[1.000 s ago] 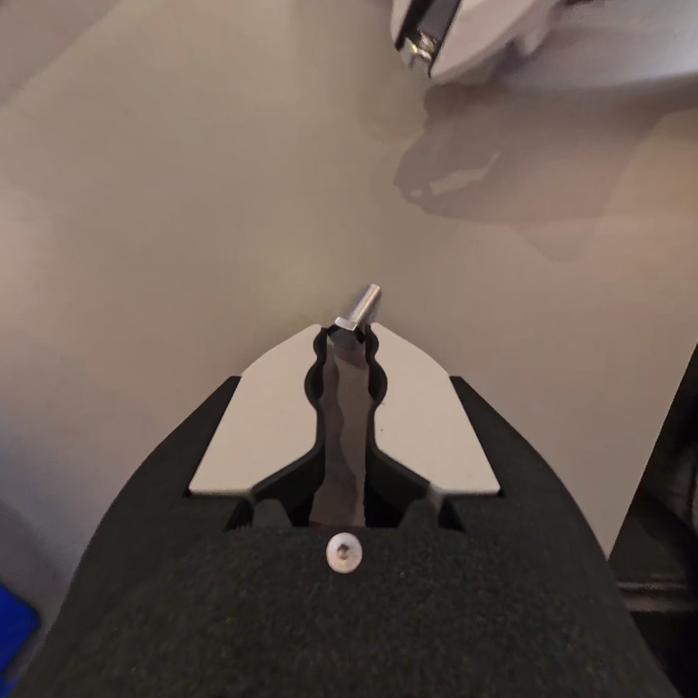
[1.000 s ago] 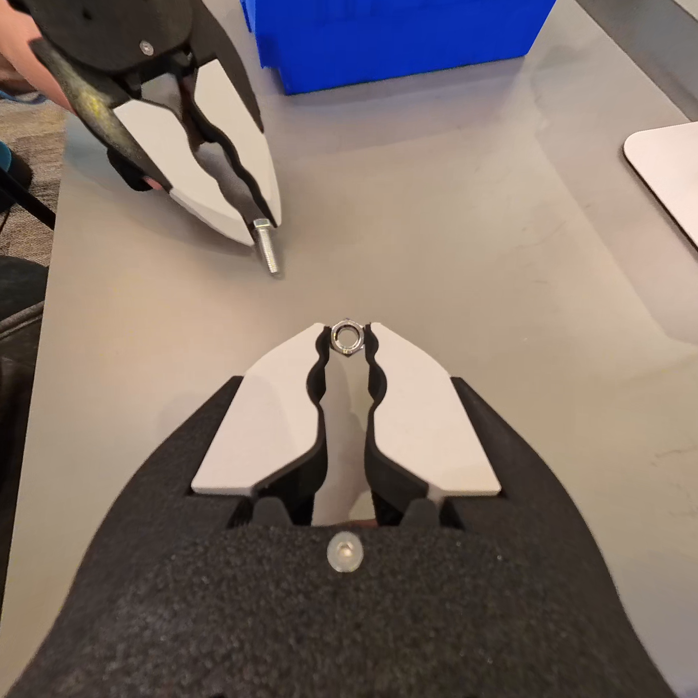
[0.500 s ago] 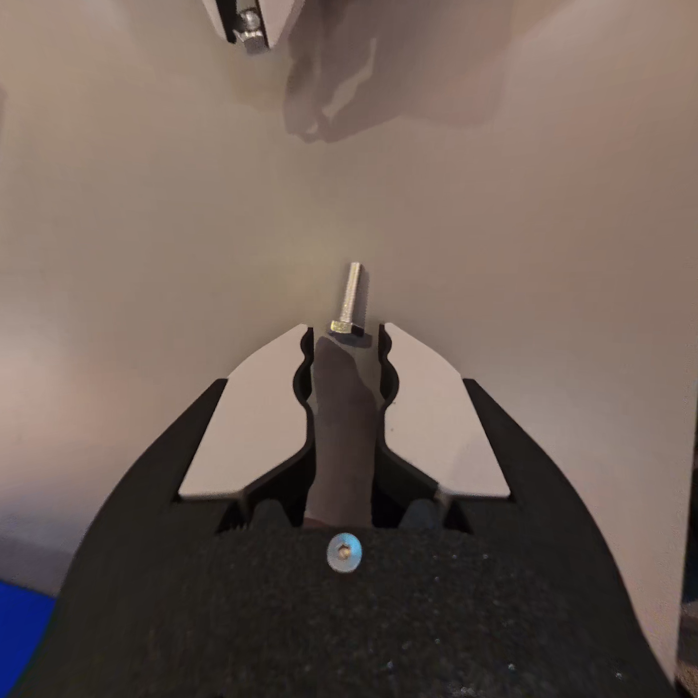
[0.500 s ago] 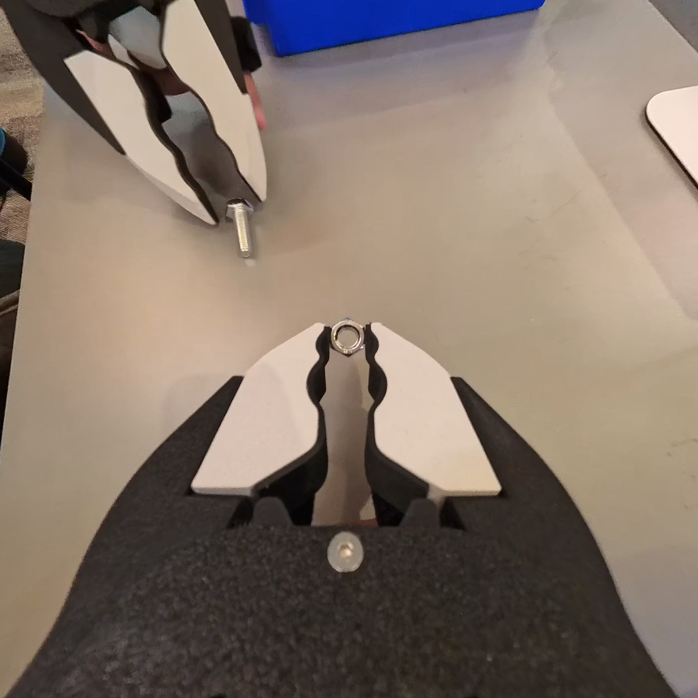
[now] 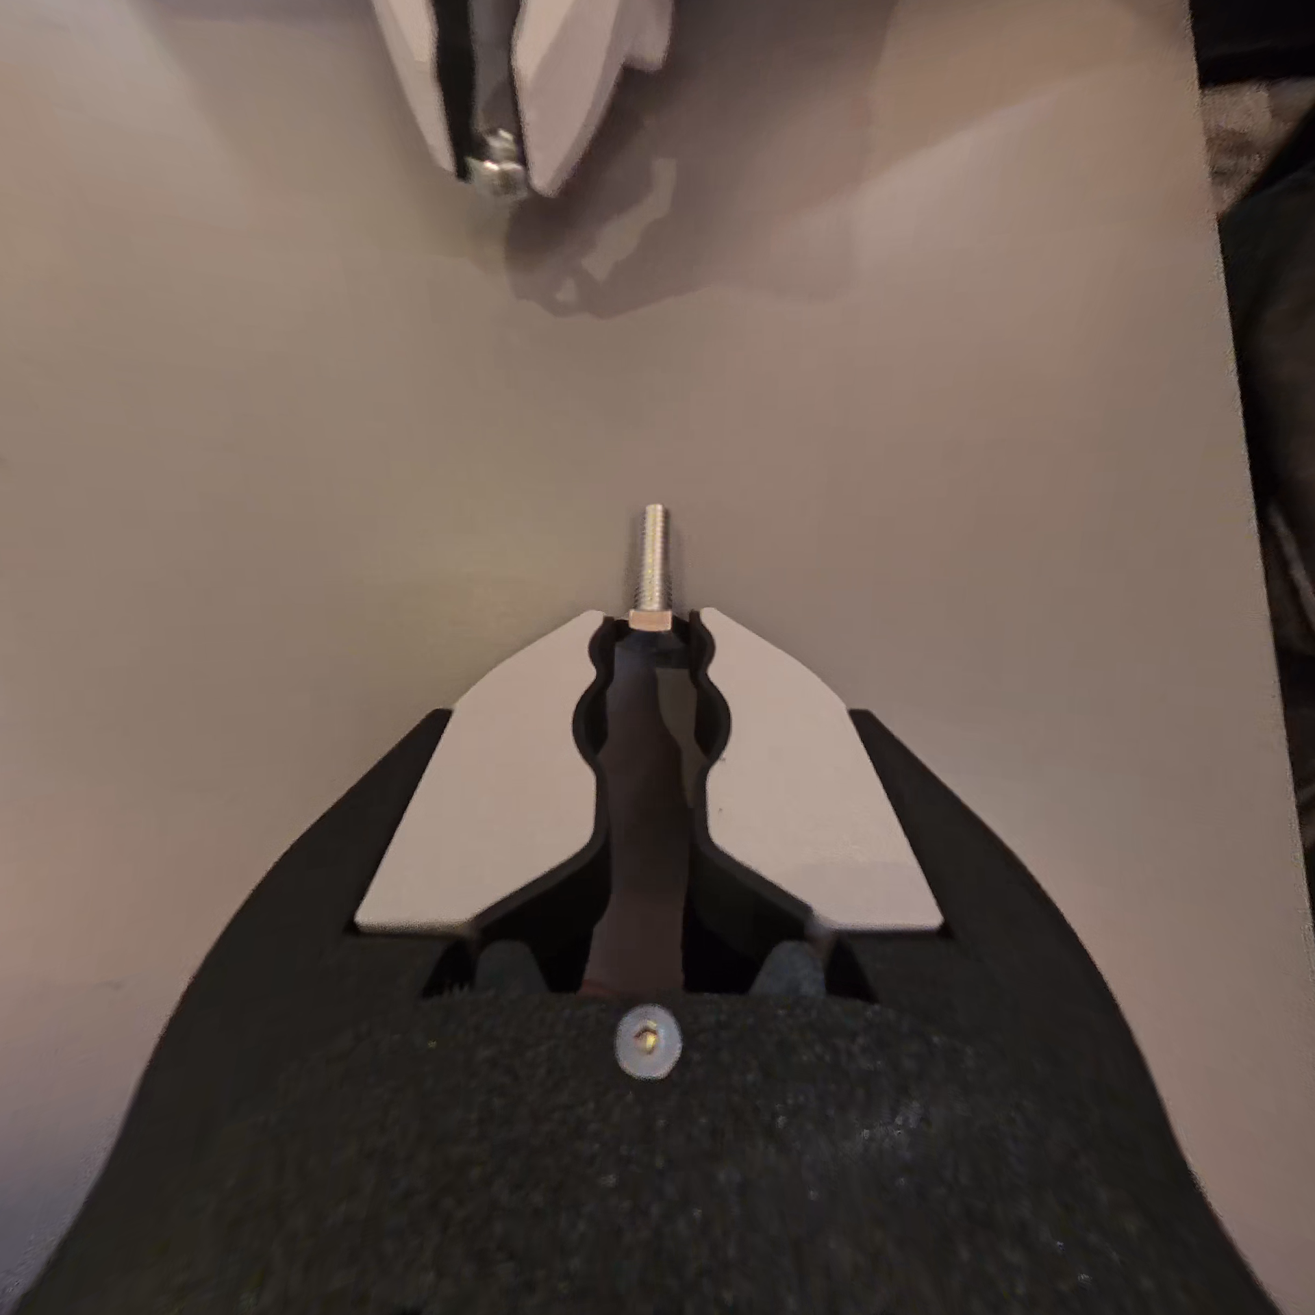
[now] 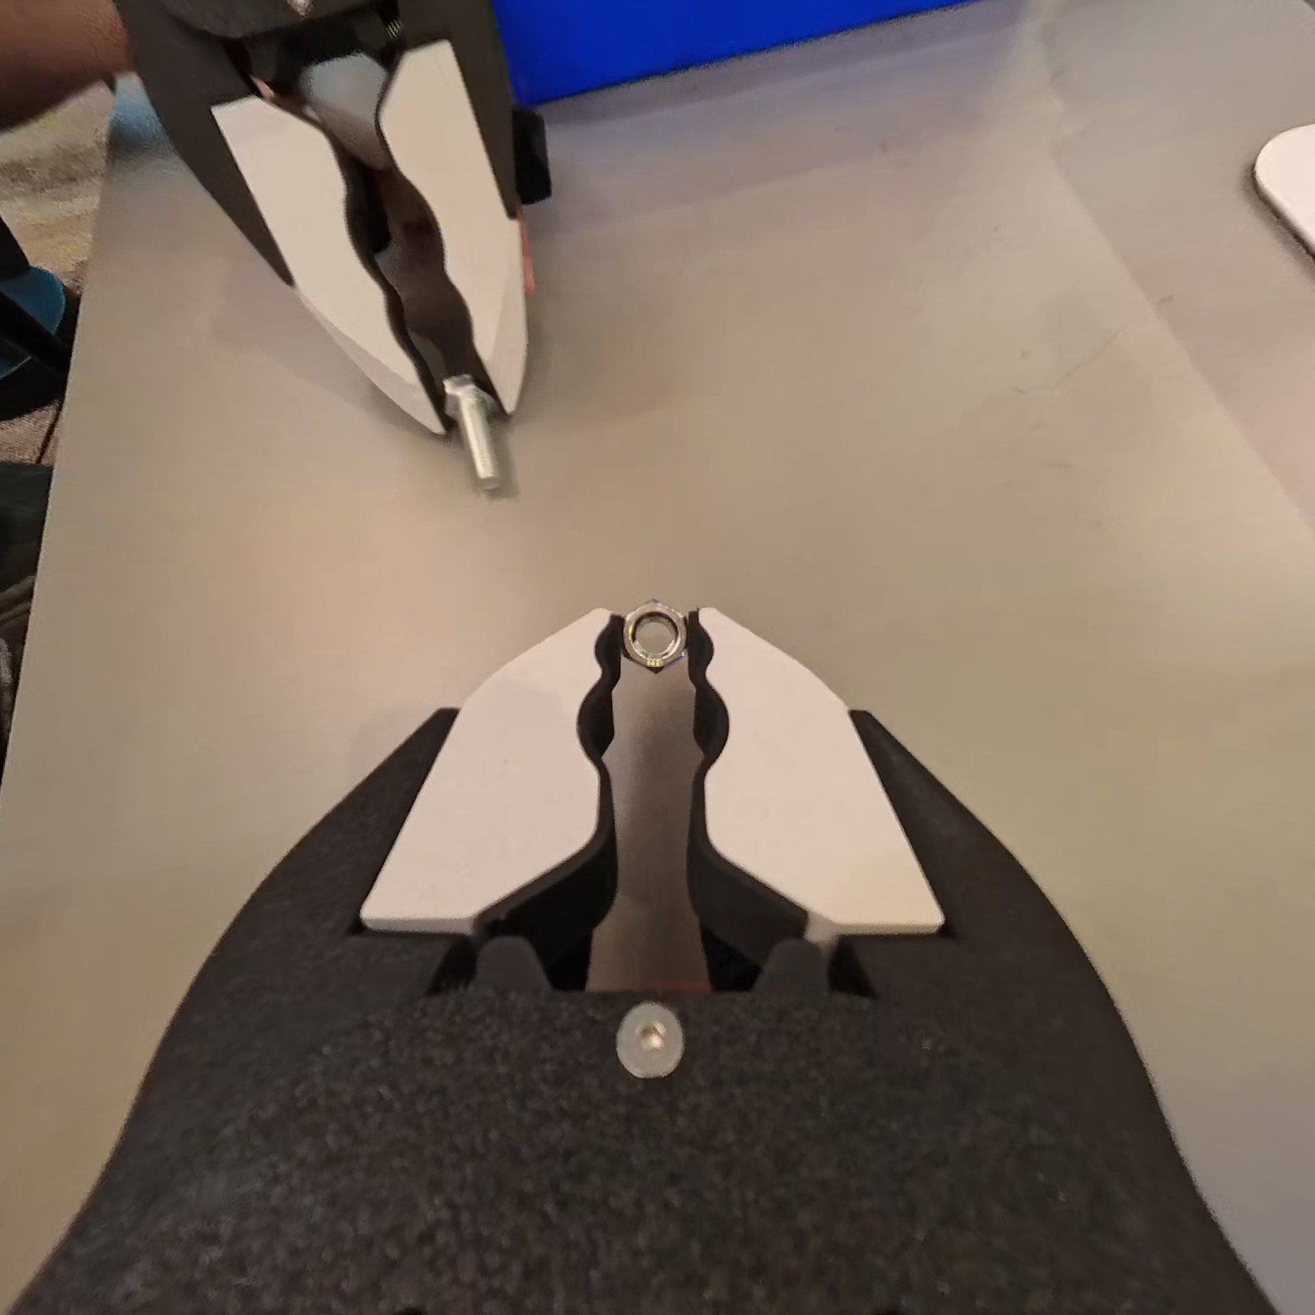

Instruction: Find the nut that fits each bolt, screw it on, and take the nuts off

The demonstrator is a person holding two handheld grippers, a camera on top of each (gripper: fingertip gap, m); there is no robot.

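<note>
My left gripper (image 5: 651,626) is shut on the hex head of a silver bolt (image 5: 653,562). The threaded shank points straight forward past the fingertips, low over the grey table. In the right wrist view the left gripper (image 6: 473,409) shows at upper left with the bolt (image 6: 478,445) slanting down toward the table. My right gripper (image 6: 653,626) is shut on a silver hex nut (image 6: 653,639) at its tips, with the nut's hole facing the camera. In the left wrist view the right gripper (image 5: 498,171) is at the top, with the nut (image 5: 498,167) blurred. Bolt and nut are apart.
A blue bin (image 6: 711,35) stands at the far side of the grey table (image 6: 925,498). A white rounded pad (image 6: 1288,178) lies at the right edge. The table's edge (image 5: 1210,356) runs down the right of the left wrist view. A person's hand (image 6: 57,57) holds the left gripper. Left tips to right tips: about 12 cm.
The left gripper opened a little around the bolt half a second ago, then closed on its head again. The bolt now points straight ahead. The two grippers have come closer together.
</note>
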